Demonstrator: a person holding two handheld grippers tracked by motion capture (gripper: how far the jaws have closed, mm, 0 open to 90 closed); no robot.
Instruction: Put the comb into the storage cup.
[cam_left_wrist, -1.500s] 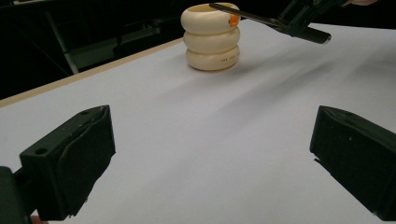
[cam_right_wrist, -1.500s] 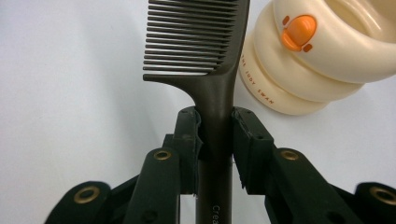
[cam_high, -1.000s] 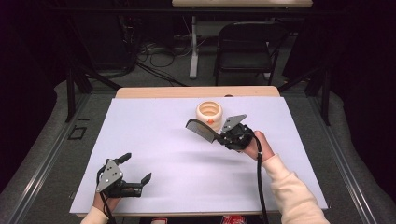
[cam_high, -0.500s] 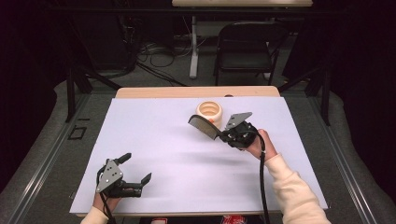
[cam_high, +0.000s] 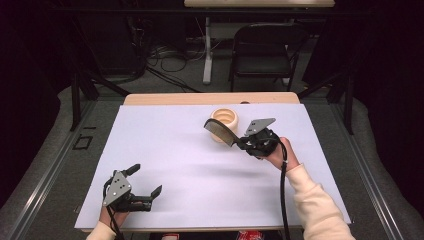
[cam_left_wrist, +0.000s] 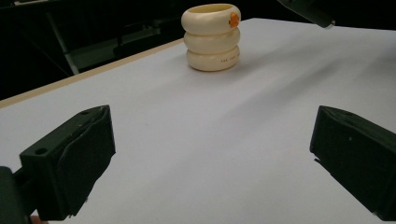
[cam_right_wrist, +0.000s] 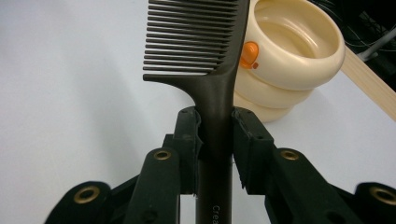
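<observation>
The right gripper (cam_high: 239, 141) is clamped on the handle of a dark comb (cam_high: 220, 132); in the right gripper view the two jaws press the handle (cam_right_wrist: 215, 135) from both sides, and the comb's teeth (cam_right_wrist: 187, 42) extend forward past the jaws. In the high view the comb is held above the table (cam_high: 165, 150), tilted, with its toothed end just beside a cream cup (cam_high: 225, 120) and overlapping the cup's near side. The cup stands upright on the white table cover, near the far edge, right of centre. It has a ribbed wall of three stacked rings and an orange mark (cam_right_wrist: 250, 54) on the top ring. The cup's mouth (cam_right_wrist: 294, 32) is open. Whether the comb touches the cup cannot be told. The left gripper (cam_high: 148, 181) rests low at the near left corner of the table, well apart from the cup. Its jaws stand wide apart with nothing between them; in the left gripper view only bare table cover (cam_left_wrist: 210, 154) lies between the pads, and the cup (cam_left_wrist: 213, 37) stands farther off.
</observation>
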